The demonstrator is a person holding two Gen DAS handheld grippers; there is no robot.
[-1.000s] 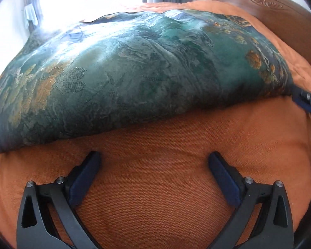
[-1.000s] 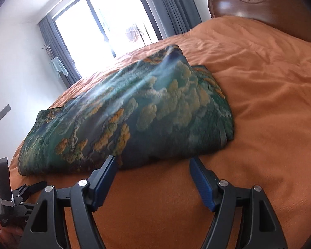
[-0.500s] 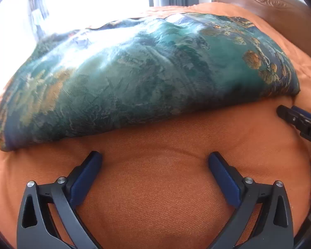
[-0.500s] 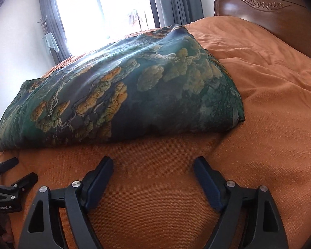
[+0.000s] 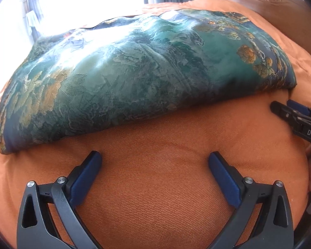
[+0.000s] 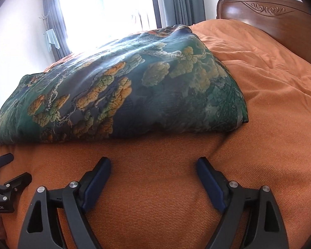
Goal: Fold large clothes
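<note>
A large green cloth (image 5: 147,78) with a gold and blue landscape print lies folded on the orange bedcover (image 5: 159,197); its near folded edge runs across both views. Just short of that edge, my left gripper (image 5: 155,159) is open over bare bedcover with nothing between its fingers. My right gripper (image 6: 153,164) is also over bare bedcover near the cloth (image 6: 122,95), its jaws opening and nothing between them. The left wrist view shows the right gripper (image 5: 281,104) below the cloth's right corner. At the left edge of the right wrist view is the left gripper (image 6: 16,167).
A carved wooden headboard (image 6: 265,14) stands at the back right. A bright window (image 6: 105,8) with grey curtains is behind the bed. Rumpled orange bedcover (image 6: 275,78) spreads to the right of the cloth.
My right gripper has drawn back from the cloth's right corner and sunk a little, rolling level, and its jaws stand wider. The left gripper has barely moved.
</note>
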